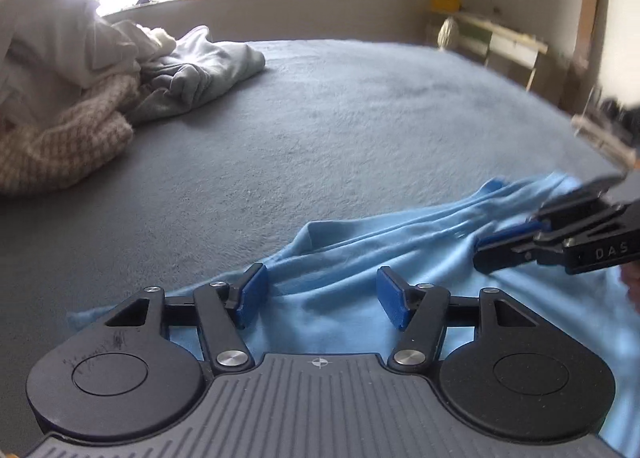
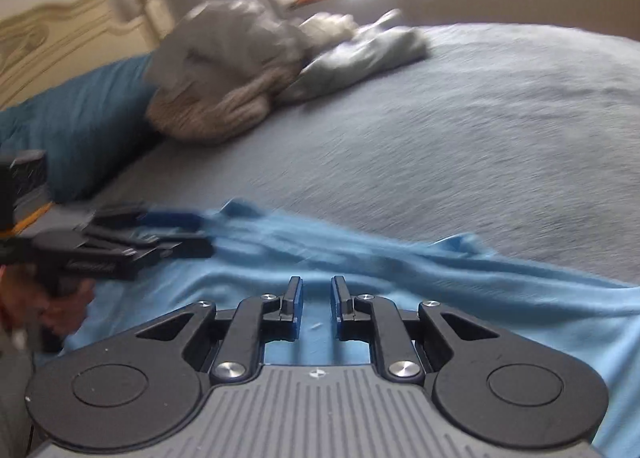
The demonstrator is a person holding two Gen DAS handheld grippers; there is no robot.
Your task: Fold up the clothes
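Note:
A light blue garment [image 1: 360, 250] [image 2: 440, 278] lies rumpled, with long creases, on the grey blanket of the bed [image 1: 320, 118] [image 2: 460, 118]. My left gripper [image 1: 322, 292] is low over the garment's near left part. It is wide open, and only flat cloth shows between its blue pads [image 1: 252, 294]. My right gripper [image 2: 318, 298] hovers over the garment further right, its jaws a narrow gap apart with cloth showing through below them. Each view catches the other gripper from the side: the right gripper [image 1: 480, 252] and the left gripper [image 2: 200, 232], held by a hand [image 2: 60, 298].
A pile of pale and checked clothes [image 1: 60, 98] [image 2: 224, 78] sits at the far left of the bed, with a grey garment [image 1: 208, 66] [image 2: 368, 50] beside it. A teal pillow [image 2: 80, 118] and headboard [image 2: 48, 30] lie left; a table [image 1: 500, 38] stands beyond the bed.

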